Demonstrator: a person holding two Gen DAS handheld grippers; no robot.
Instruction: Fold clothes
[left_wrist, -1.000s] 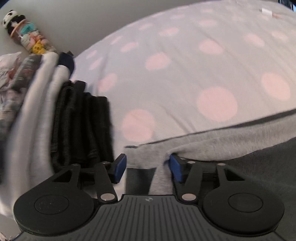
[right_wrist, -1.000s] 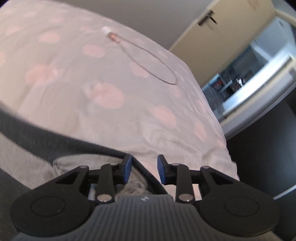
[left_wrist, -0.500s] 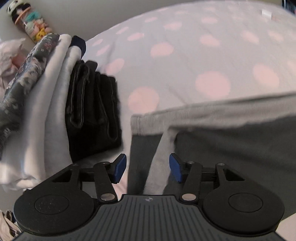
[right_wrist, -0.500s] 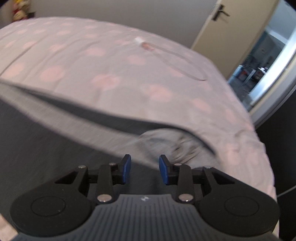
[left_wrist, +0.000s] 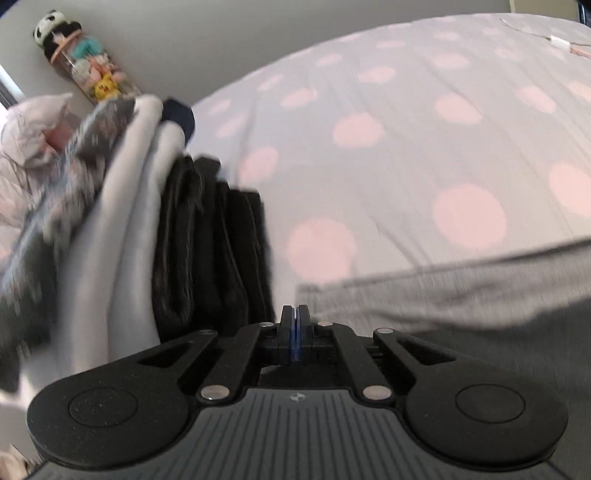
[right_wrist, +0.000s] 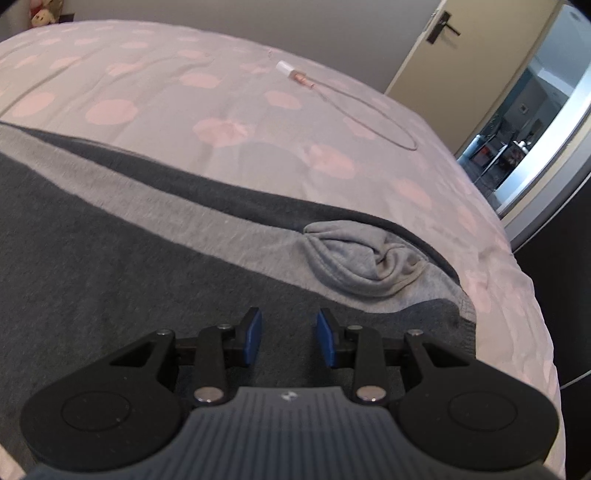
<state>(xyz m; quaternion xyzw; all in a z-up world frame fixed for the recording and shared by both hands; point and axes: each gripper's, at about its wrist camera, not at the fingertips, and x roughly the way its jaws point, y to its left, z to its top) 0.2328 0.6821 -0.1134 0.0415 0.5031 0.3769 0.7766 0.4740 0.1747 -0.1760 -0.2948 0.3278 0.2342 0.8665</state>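
A grey sweater with a dark body and light grey band lies flat on the pink-dotted bed cover; its bunched light grey cuff lies at the right. It also shows in the left wrist view. My left gripper is shut with nothing visible between its pads, just above the sweater's left edge. My right gripper is open and empty above the dark fabric, short of the cuff.
A stack of folded clothes, black and white, stands at the left. A toy-filled tube leans on the wall. A white charging cable lies on the bed. The bed edge and open door are at the right.
My left gripper has shut; it was open half a second ago. My right gripper has risen and pulled back, and the sweater now lies flat with the cuff in full view.
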